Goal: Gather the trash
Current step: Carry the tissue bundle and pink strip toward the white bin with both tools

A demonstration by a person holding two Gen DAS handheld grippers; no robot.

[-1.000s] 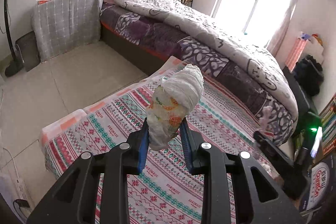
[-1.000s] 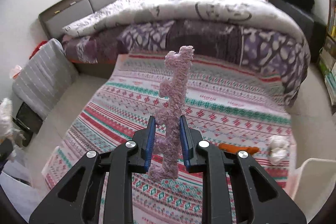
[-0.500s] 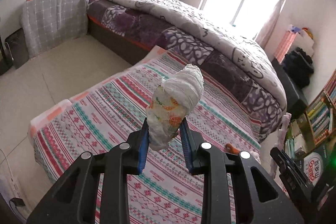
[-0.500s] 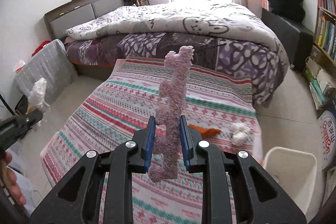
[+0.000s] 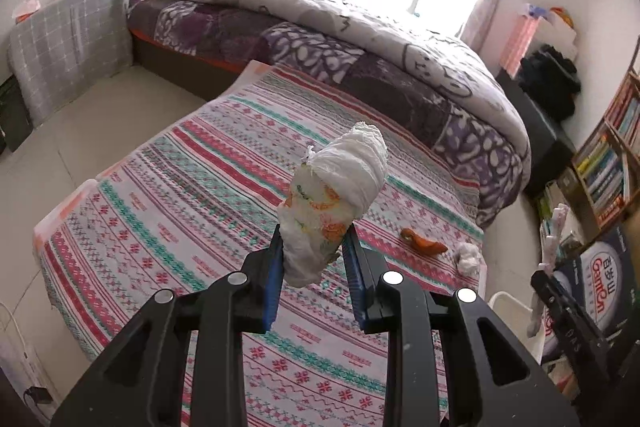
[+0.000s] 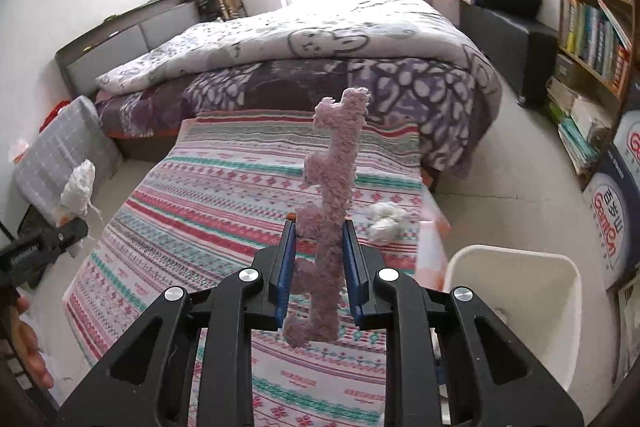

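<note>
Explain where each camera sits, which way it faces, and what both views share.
Left wrist: on the left gripper, looking down over the striped mattress; its fingers clamp a wadded diaper.
Right wrist: on the right gripper, facing the bed; fingers clamp a pink fuzzy strip; a hand shows.
Shared: mattress, crumpled tissue, white bin.

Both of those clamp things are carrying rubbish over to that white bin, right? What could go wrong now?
The fluffy pink strip is long and pinched only near its lower part by the right hand-held gripper, so it might catch the white bin rim. The rolled diaper bulges above the left hand-held gripper and could slip. The orange scrap and white wad could be forgotten.
</note>
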